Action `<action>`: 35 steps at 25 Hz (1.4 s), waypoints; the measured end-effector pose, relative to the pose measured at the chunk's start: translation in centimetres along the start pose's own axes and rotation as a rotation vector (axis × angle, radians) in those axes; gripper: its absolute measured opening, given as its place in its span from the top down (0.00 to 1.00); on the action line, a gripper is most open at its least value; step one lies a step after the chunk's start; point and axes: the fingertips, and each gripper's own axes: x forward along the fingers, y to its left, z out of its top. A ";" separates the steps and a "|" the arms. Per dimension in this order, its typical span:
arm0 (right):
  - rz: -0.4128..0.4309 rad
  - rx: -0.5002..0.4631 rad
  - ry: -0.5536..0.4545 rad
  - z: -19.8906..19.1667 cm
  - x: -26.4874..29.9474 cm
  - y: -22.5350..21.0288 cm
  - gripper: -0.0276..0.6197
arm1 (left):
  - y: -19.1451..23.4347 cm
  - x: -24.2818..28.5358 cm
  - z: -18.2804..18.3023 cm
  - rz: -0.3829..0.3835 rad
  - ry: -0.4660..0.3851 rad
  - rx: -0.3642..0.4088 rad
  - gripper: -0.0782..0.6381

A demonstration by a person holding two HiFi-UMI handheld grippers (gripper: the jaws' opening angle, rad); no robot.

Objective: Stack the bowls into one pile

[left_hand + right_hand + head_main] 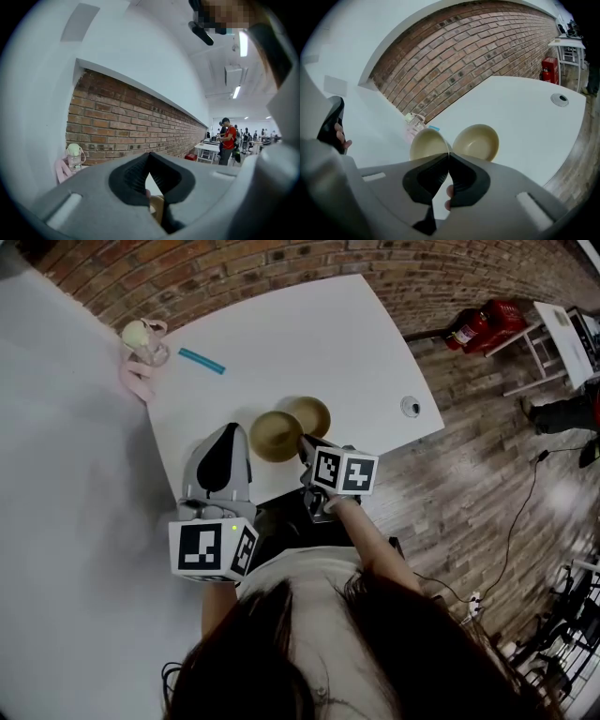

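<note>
Pinching round tan bowl (427, 144) by rim, right tongs (449, 155) clamped; centre it over second tan bowl (477, 142), lower level. Left tongs (149, 157) closed, empty, well back from second tan bowl.

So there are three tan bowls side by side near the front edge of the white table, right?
Not three, only two. The right gripper view shows the nearer bowl and the farther bowl, both tan, side by side near the front edge of the white table. The head view shows no third bowl either.
</note>
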 end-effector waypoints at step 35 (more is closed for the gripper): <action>-0.123 0.124 -0.118 3.6 -1.8 -6.1 0.95 | -2.3 5.2 -0.1 -0.133 0.024 0.009 0.89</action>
